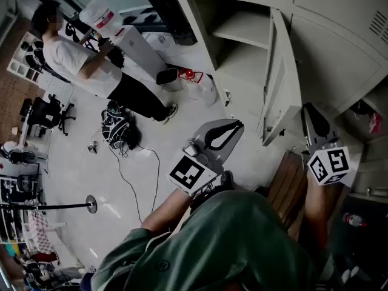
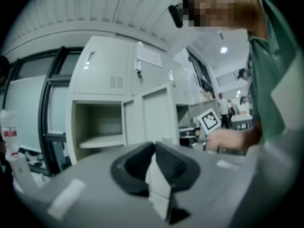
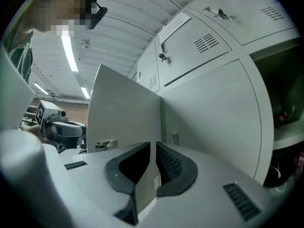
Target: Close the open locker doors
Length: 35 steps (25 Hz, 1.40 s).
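Grey lockers fill the upper right of the head view. One compartment (image 1: 239, 44) stands open, its shelf bare, and its door (image 1: 276, 71) swings out toward me. My left gripper (image 1: 237, 125) hovers low in front of that door, jaws shut on nothing. In the left gripper view the same open compartment (image 2: 97, 122) and door (image 2: 154, 110) lie beyond the shut left gripper (image 2: 154, 145). My right gripper (image 1: 308, 110) is shut and empty, just right of the door. The right gripper view has the door (image 3: 123, 110) close ahead of the right gripper (image 3: 153, 145).
A second open compartment (image 1: 364, 117) with things inside sits at the far right. A person in a white shirt (image 1: 76, 56) stands at the upper left. Cables and a bag (image 1: 118, 131) lie on the floor, with a wooden bench (image 1: 288, 187) by my right arm.
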Motion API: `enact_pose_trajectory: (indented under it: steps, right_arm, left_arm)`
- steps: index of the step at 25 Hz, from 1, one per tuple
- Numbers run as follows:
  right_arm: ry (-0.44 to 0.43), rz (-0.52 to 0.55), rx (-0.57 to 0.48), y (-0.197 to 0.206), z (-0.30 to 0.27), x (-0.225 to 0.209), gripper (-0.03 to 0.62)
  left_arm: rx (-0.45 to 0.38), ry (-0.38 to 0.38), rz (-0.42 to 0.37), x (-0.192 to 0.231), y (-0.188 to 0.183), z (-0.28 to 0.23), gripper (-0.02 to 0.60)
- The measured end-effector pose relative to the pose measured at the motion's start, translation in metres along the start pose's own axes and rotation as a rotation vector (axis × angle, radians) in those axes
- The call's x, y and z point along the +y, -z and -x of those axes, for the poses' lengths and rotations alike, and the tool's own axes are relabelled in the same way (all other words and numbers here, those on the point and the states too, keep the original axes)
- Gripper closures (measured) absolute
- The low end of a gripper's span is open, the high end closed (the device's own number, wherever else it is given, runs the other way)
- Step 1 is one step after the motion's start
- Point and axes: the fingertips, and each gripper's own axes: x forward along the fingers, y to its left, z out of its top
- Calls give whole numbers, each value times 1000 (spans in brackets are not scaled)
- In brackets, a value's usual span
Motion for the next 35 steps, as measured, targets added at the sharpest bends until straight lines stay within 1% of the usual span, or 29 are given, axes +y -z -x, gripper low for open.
enact_pose_trajectory:
  steps: [6,9,12,18,22,29,31,35]
  right_arm:
    - [15,9,7,1,-35,2,571]
    - [21,17,13,2,-55,0,571]
    - [33,23,24,5,-71,-8,571]
    - [75,35,27,7,-97,-27,571]
    - [113,40,50,15,-112,-40,571]
    - [135,33,60,20,-127,-50,571]
    - [131,29,67,23,-131,-50,571]
    - [73,27,84,29,-138,-36,571]
  left_arm:
    - [4,-42,30,35,1,16,560]
    - [25,-57,32,51,8,20,560]
    - [54,-54,24,59,18,16,560]
    - [71,-32,8,68,23,5,560]
    - [77,-29,11,71,26,3,560]
    - [93,-28,22,70,33,1,560]
    - [87,-32,30,69,32,1,560]
    - [85,-44,37,66,33,6,560]
